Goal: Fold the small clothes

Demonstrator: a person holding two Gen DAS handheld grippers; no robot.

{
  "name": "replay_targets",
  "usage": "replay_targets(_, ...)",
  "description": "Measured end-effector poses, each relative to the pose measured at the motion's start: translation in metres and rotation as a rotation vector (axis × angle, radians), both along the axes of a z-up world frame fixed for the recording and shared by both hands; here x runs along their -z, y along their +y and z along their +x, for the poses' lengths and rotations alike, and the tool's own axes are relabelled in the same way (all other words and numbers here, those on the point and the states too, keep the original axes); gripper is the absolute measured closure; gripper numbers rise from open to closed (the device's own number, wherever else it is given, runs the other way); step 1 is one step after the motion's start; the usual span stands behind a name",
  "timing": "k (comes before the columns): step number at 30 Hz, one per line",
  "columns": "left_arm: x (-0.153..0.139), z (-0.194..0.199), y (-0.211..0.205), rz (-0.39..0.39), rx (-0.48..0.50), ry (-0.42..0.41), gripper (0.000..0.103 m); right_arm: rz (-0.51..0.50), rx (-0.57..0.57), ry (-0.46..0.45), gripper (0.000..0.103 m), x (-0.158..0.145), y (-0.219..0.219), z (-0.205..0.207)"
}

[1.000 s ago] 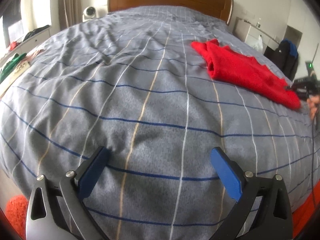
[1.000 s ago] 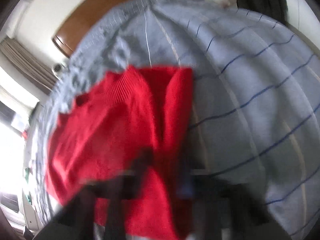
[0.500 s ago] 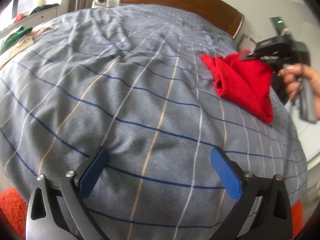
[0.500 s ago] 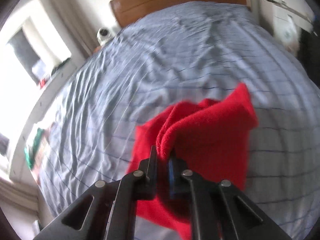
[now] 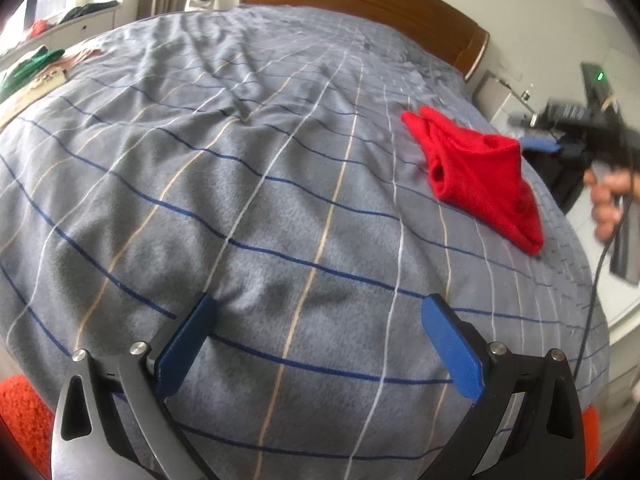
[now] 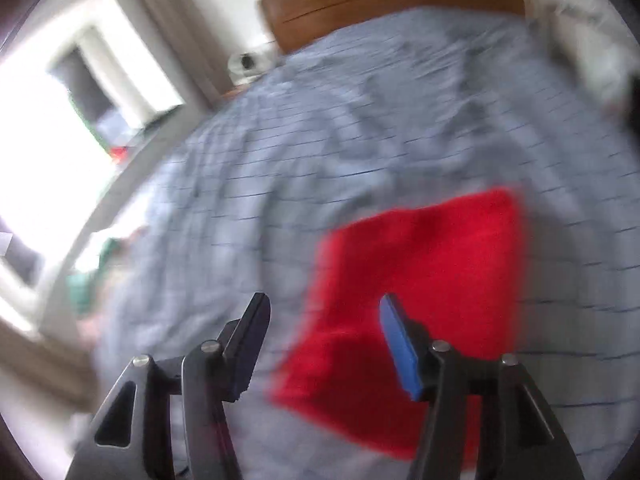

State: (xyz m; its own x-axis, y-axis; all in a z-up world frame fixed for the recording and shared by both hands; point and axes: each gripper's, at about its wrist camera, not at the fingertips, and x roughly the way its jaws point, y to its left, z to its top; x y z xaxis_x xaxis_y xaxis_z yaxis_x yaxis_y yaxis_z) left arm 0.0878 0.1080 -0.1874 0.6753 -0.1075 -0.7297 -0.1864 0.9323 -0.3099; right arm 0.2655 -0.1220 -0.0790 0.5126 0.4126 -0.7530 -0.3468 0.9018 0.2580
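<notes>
Left gripper low center of left view, jaws wide apart, empty, over the bed. Red garment right of center, lying bunched and half folded on the bed, knit, rumpled edges. Looks soft, light, floppy; best pinched at a corner or hem. Right gripper jaws just been opening, released, nothing between them, garment below.

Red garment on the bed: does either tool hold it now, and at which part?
Nothing is held. The right tool has just been opening and its jaws stand apart above the red garment, which lies on the bed. The left tool is open and empty.
</notes>
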Motion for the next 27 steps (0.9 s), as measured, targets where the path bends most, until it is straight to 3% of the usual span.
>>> replay_targets(1,0.0,0.0,-0.001,0.004,0.002,0.0,0.001,-0.017,-0.013,0.021,0.063,0.012,0.002,-0.001)
replay_targets(2,0.0,-0.001,-0.002,0.009,0.003,0.001,0.001,-0.023,-0.038,0.047,0.083,0.025,0.007,-0.001)
replay_targets(3,0.001,-0.002,-0.003,0.016,0.005,0.002,0.001,-0.041,-0.064,0.063,0.09,0.04,0.019,-0.006)
replay_targets(6,0.001,-0.004,-0.005,0.033,0.008,0.004,0.001,-0.118,-0.138,0.086,0.096,0.086,0.057,-0.027)
replay_targets(7,0.002,-0.005,-0.005,0.039,0.009,0.005,0.001,-0.145,-0.142,0.055,0.096,0.094,0.067,-0.035)
replay_targets(9,0.002,-0.007,-0.007,0.051,0.013,0.007,0.001,-0.168,-0.132,-0.009,0.098,0.094,0.077,-0.044)
replay_targets(13,0.0,-0.007,-0.01,0.07,0.019,0.012,0.001,-0.15,-0.138,-0.03,0.097,0.083,0.067,-0.047)
replay_targets(14,-0.003,-0.008,-0.011,0.066,0.025,0.007,0.001,-0.122,-0.148,-0.032,0.085,0.076,0.062,-0.048)
replay_targets(15,-0.008,-0.007,-0.012,0.054,0.036,-0.004,0.001,-0.082,-0.157,-0.035,0.06,0.068,0.055,-0.049)
replay_targets(17,-0.024,0.001,-0.014,0.013,0.074,-0.042,0.001,0.024,-0.147,-0.063,0.032,0.049,0.027,-0.058)
replay_targets(19,-0.043,0.024,-0.02,-0.04,0.13,-0.071,0.001,0.085,-0.078,-0.106,0.031,0.036,-0.012,-0.066)
replay_targets(22,-0.064,0.084,-0.036,-0.118,0.24,-0.064,0.001,0.101,0.021,-0.093,0.029,0.037,-0.054,-0.056)
replay_targets(24,-0.062,0.138,-0.048,-0.174,0.329,-0.003,0.001,0.095,0.082,-0.065,0.029,0.044,-0.078,-0.043)
replay_targets(27,-0.042,0.203,-0.051,-0.232,0.302,0.082,0.001,0.172,0.147,-0.015,0.029,0.053,-0.105,-0.024)
